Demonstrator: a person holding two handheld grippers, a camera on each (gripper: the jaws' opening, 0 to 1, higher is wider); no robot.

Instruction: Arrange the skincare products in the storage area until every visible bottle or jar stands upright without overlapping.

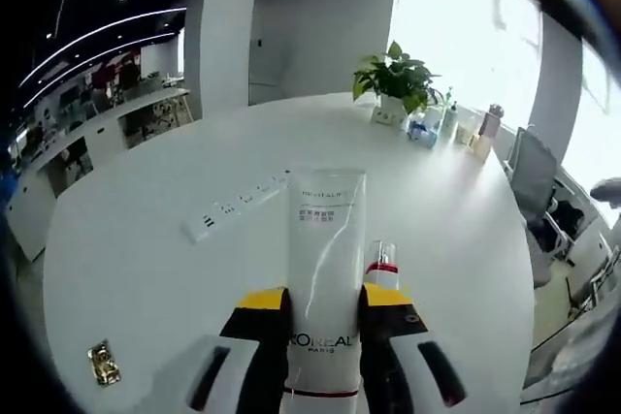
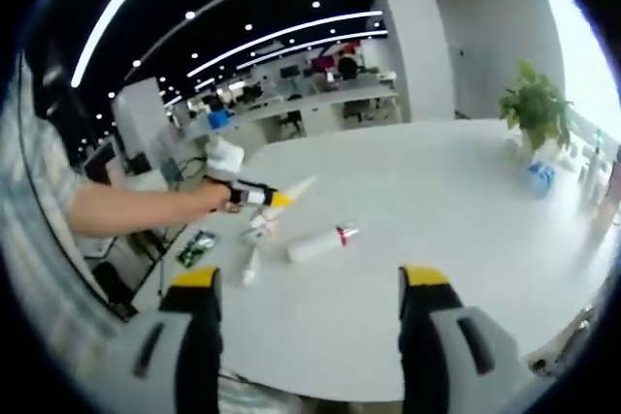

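Left gripper view shows my left gripper [image 1: 325,305] clamped on a white L'Oréal tube [image 1: 326,269], lifted over the round white table [image 1: 136,210], with a small clear red-banded bottle [image 1: 380,264] just beside the right jaw. From the right gripper view I see my right gripper [image 2: 309,283] spread wide and holding nothing, while a capped white bottle [image 2: 320,242] lies on its side on the table, near the left gripper with its tube.

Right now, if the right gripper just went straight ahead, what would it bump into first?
Probably the white bottle with the red band lying on the table, ahead of the open right gripper. Depth is hard to judge, so it might pass above.
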